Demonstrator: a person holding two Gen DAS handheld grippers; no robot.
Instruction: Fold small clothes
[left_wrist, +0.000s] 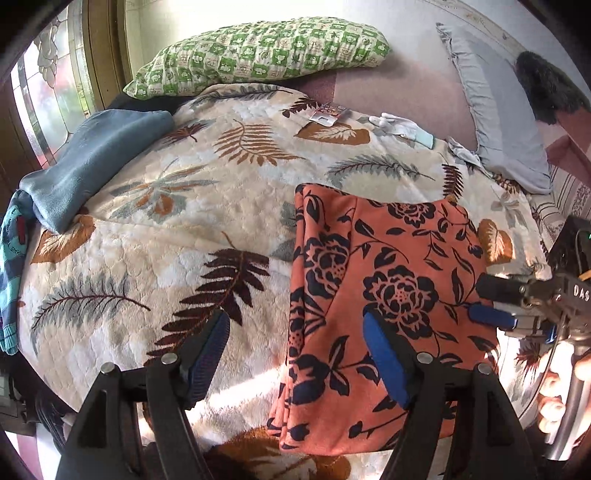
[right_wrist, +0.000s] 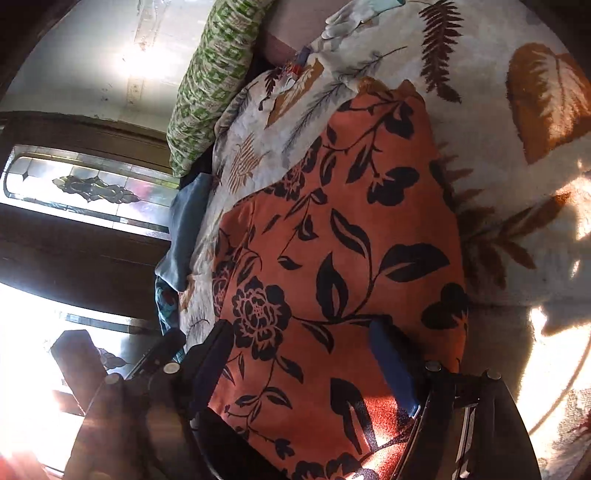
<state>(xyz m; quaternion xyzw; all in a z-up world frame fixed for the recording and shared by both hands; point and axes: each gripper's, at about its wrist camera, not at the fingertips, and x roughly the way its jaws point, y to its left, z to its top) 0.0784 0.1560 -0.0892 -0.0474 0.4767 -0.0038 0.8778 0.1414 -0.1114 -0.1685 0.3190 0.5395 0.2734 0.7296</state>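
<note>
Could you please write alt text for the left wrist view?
A folded orange floral garment lies on a leaf-print blanket, with the open left gripper above its near left edge. The right gripper is open at its right edge; behind are a green pillow and blue cloth.

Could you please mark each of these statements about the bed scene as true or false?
1. The orange cloth with dark floral print lies folded on the leaf-patterned blanket. True.
2. The left gripper clamps the cloth. False: its fingers stand open, gripping nothing.
3. A green-and-white checked pillow lies at the blanket's far end. True.
4. The blue-grey fleece garment lies on top of the orange cloth. False: it lies apart, at the blanket's edge.
</note>
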